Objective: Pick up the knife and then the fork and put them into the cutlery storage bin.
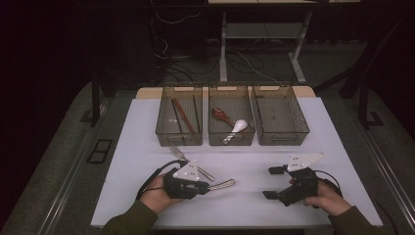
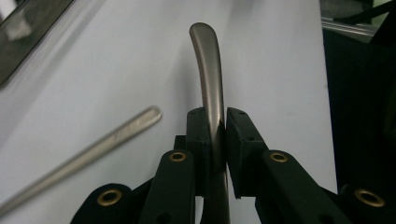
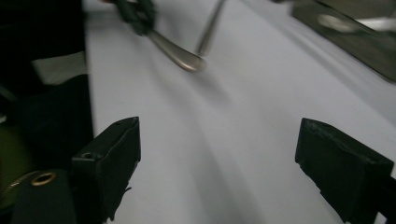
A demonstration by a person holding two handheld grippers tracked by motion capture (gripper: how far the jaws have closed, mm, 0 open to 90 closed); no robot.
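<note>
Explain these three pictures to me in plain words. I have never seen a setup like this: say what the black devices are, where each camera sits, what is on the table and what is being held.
A person sits at a white table and holds a hand-held two-jaw gripper in each hand. The high view looks down from above the person's side. The other two pictures come from cameras riding on the grippers, looking along their black jaws.

The left gripper is shut on a metal utensil handle; which utensil it is cannot be told. The right gripper is open, with nothing between its jaws.

A fork lies on the table beside the left gripper. Behind stand three clear bins: the left bin holds chopsticks, the middle bin a red spoon and a white spoon, and the right bin looks empty.
</note>
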